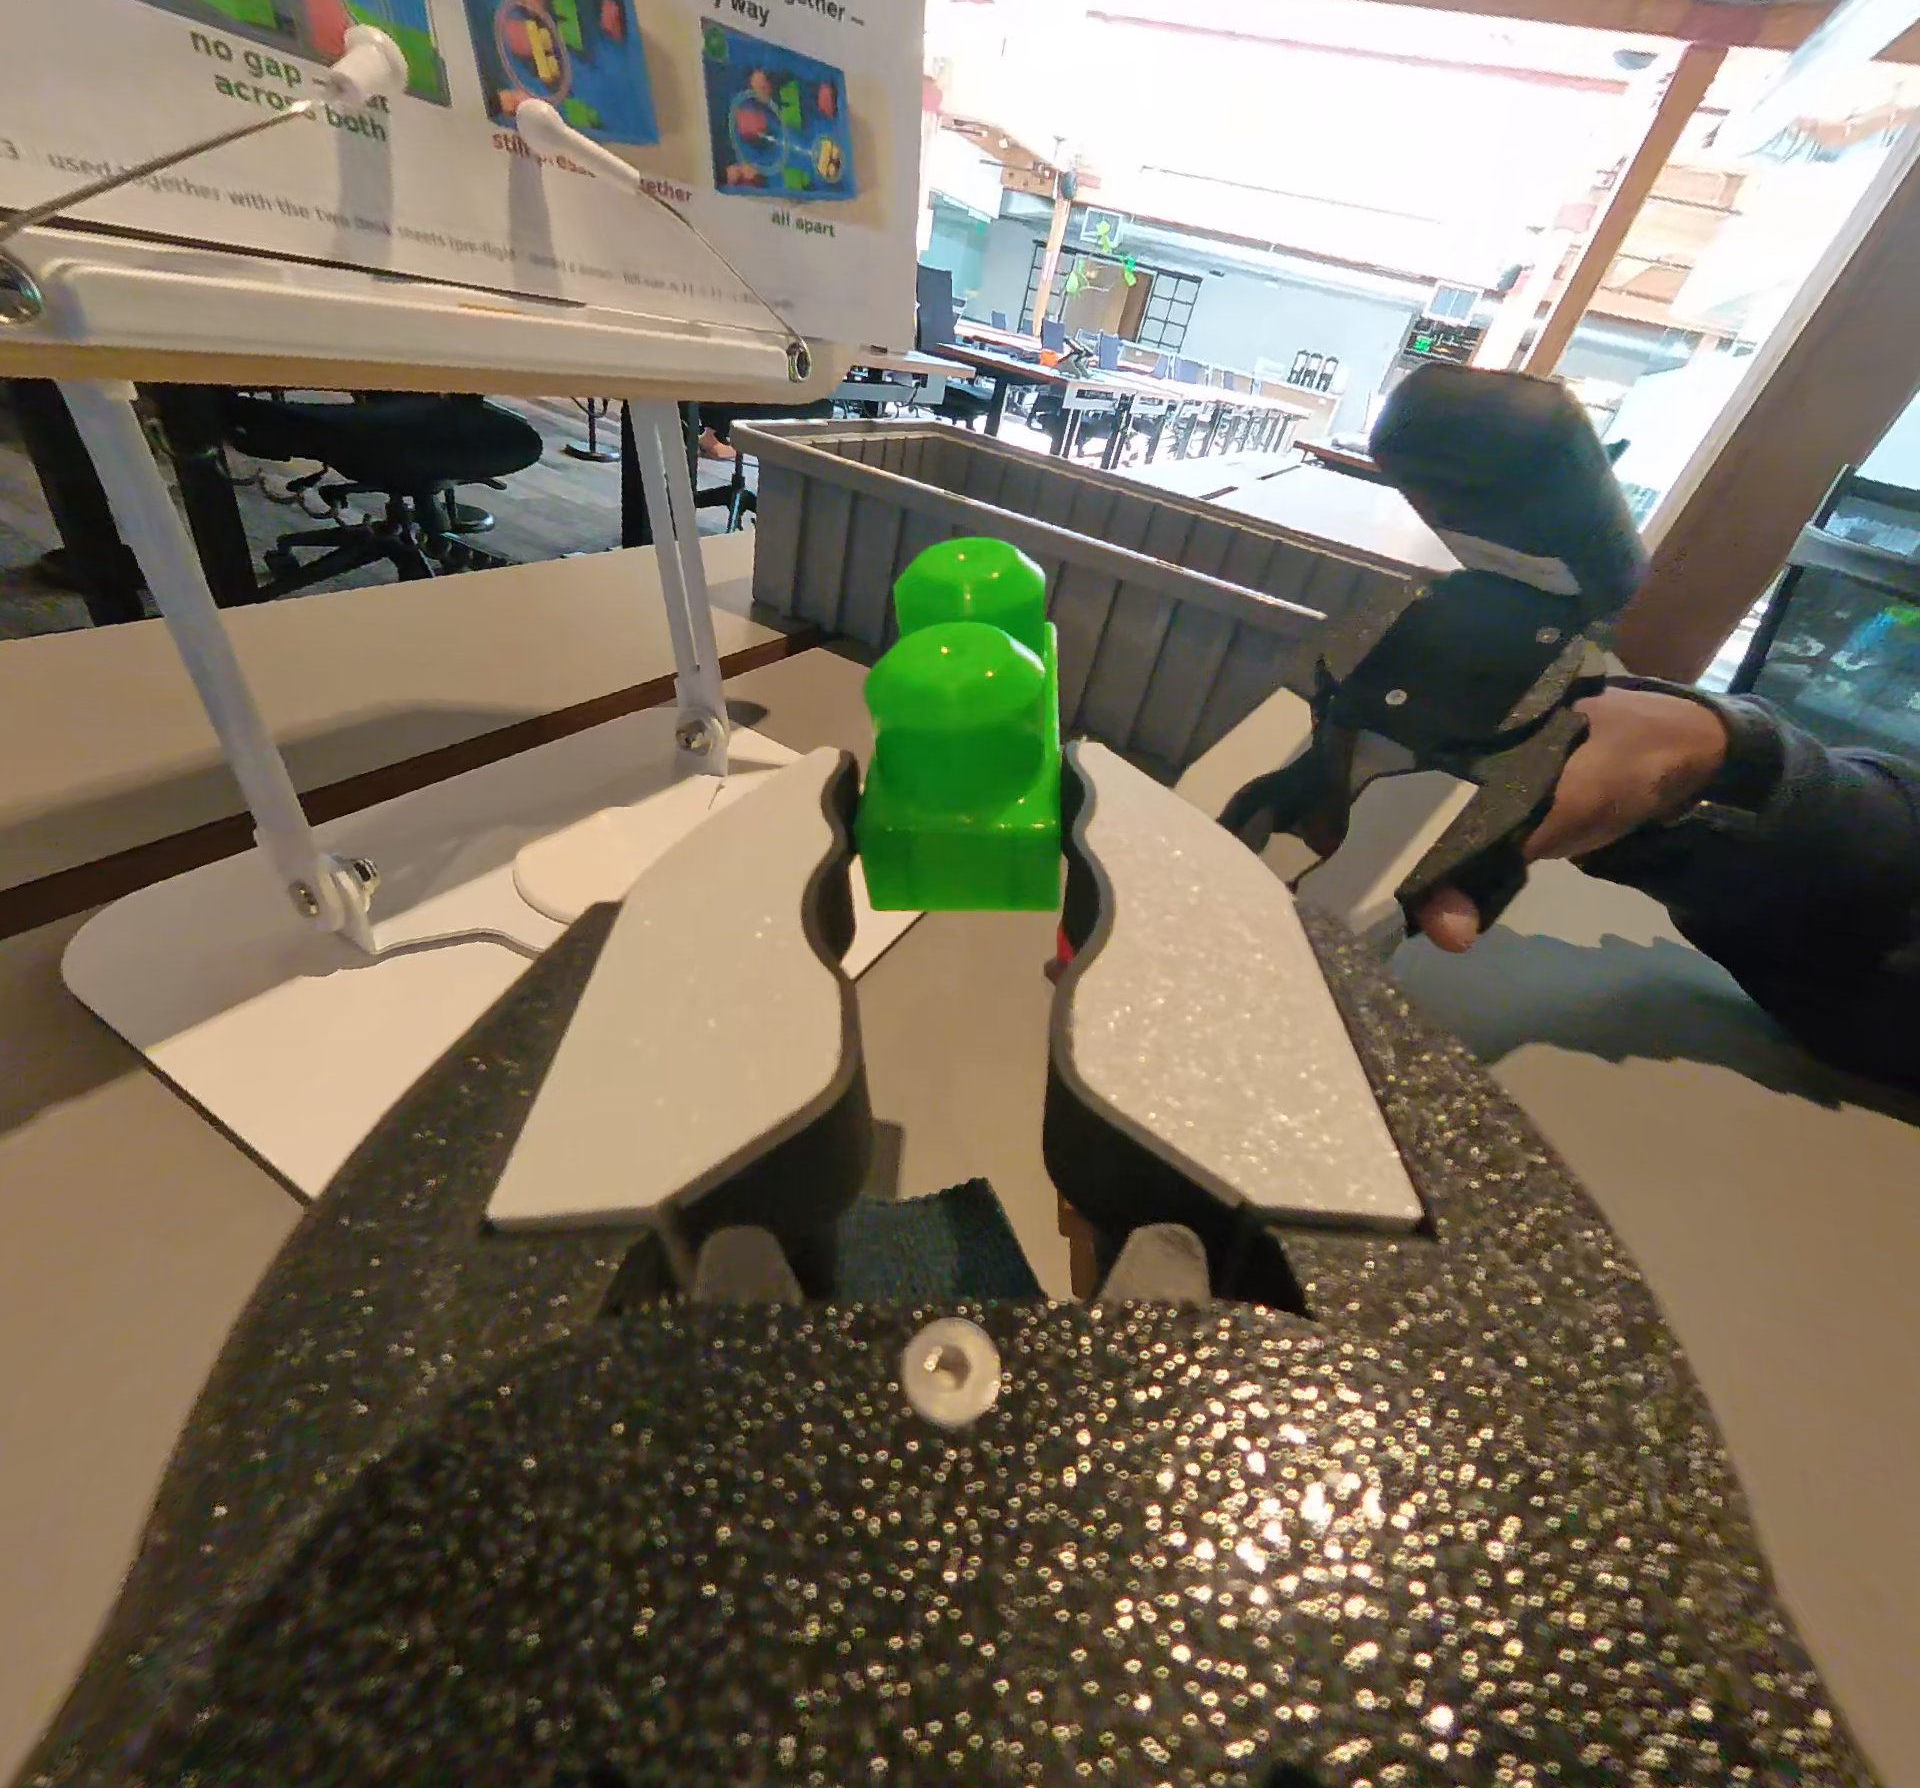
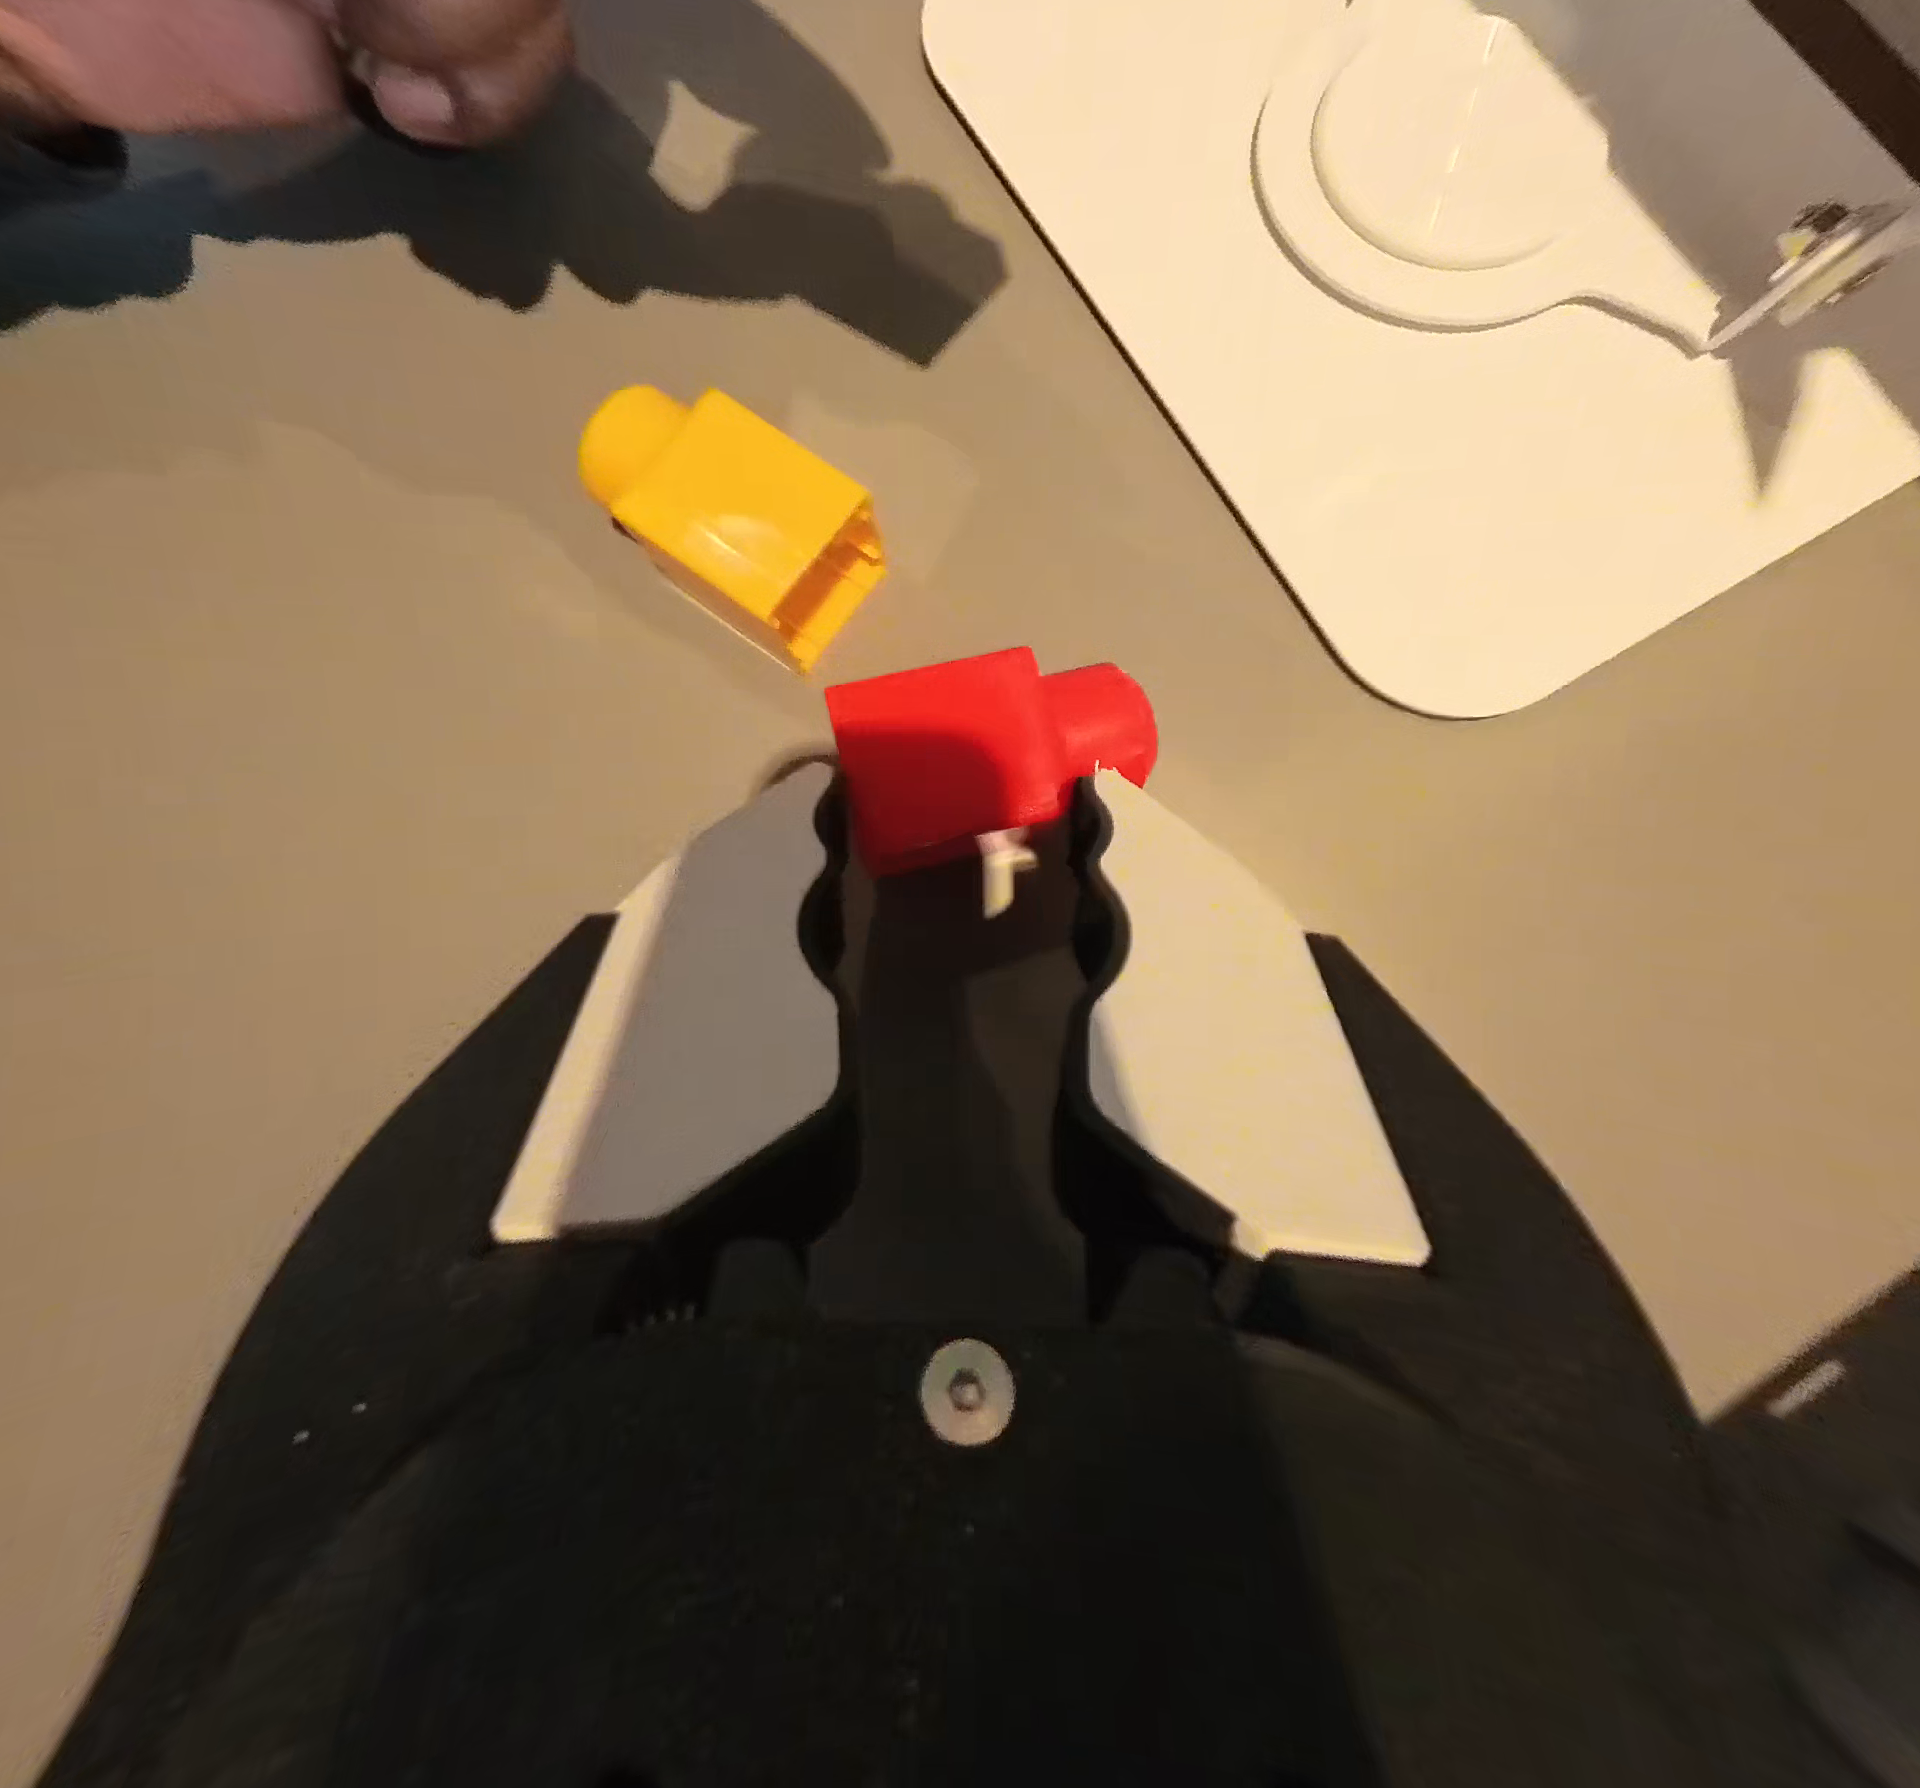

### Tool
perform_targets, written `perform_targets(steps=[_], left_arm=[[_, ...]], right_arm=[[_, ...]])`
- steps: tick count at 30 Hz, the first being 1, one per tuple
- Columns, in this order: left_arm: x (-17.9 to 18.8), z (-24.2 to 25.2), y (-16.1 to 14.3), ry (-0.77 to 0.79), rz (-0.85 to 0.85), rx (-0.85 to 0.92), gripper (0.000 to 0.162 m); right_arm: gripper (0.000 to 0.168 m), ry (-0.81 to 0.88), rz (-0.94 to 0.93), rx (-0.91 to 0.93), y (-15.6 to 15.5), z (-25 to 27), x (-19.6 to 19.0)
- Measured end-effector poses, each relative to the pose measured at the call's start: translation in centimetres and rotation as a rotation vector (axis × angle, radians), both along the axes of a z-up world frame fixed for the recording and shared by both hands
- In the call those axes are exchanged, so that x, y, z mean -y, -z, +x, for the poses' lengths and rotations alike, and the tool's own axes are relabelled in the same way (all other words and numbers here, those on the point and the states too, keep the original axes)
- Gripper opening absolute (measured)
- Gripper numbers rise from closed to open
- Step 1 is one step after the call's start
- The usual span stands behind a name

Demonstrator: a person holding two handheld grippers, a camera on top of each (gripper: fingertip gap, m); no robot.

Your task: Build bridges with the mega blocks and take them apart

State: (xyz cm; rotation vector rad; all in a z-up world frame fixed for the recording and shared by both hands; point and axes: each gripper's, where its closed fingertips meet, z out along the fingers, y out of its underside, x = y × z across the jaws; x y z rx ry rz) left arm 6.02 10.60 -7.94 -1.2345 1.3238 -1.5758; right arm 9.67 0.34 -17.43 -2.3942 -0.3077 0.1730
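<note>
My left gripper [image 1: 956, 803] is shut on a green two-stud block [image 1: 961, 751] and holds it studs up, above the table. My right gripper [image 2: 961, 803] is shut on a red one-stud block [image 2: 956, 751], its stud pointing right, just above the beige table [image 2: 312, 699]. A yellow one-stud block [image 2: 727, 523] lies on its side on the table just beyond the red one, apart from it. In the left wrist view the right gripper [image 1: 1288, 803] shows at the right, held by a hand [image 1: 1621, 772] and pointing down.
A white stand base [image 2: 1455, 491] lies on the table at the right. Its legs carry an instruction sheet [image 1: 468, 76] above the table's far left. A grey bin [image 1: 1039, 533] stands behind the green block. A hand [image 2: 260, 3] is at the top left. Spacing between my two grippers at the tips: around 15 cm.
</note>
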Motion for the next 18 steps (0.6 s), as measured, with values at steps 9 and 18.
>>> perform_targets(steps=[9,18], left_arm=[[0.4,0.1,0.3,0.022,0.004,-0.010,0.036],[0.2,0.0,0.2,0.016,0.003,-0.009,0.036]], right_arm=[[0.042,-0.149,0.044,0.137,0.0,1.6,1.1],[0.067,0.139,-0.013,0.144,-0.7,2.0,0.3]])
